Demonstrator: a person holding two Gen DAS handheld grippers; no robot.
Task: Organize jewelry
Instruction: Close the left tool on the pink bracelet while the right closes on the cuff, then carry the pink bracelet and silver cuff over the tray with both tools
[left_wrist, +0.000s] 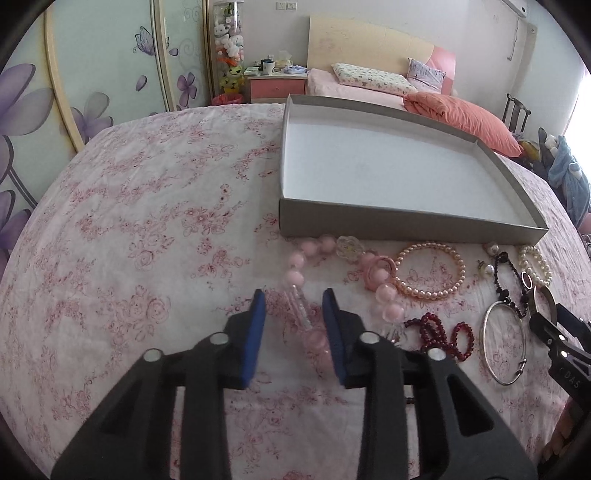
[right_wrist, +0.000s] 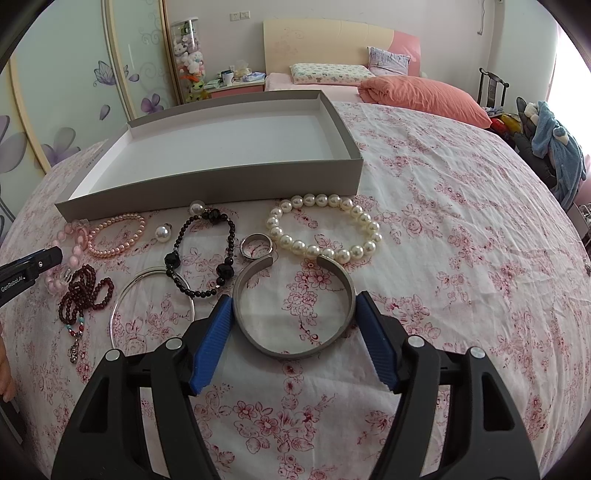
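A: So, where is the right gripper (right_wrist: 293, 314)?

B: Low over the floral cloth (right_wrist: 443, 258), fingers spread wide, one on each side of the open metal cuff (right_wrist: 295, 352). The left pad touches its rim; the right pad sits just beside it.

A: And the left gripper (left_wrist: 295, 325)?

B: Fingers apart too, straddling the big pink bead bracelet (left_wrist: 295, 275), not pinching it.

A: The other pieces?

B: The white pearl bracelet (right_wrist: 325, 229), black bead bracelet (right_wrist: 203, 254), small ring (right_wrist: 257, 246) and dark red beads (right_wrist: 83, 291) lie in front of the grey box (right_wrist: 207, 184).
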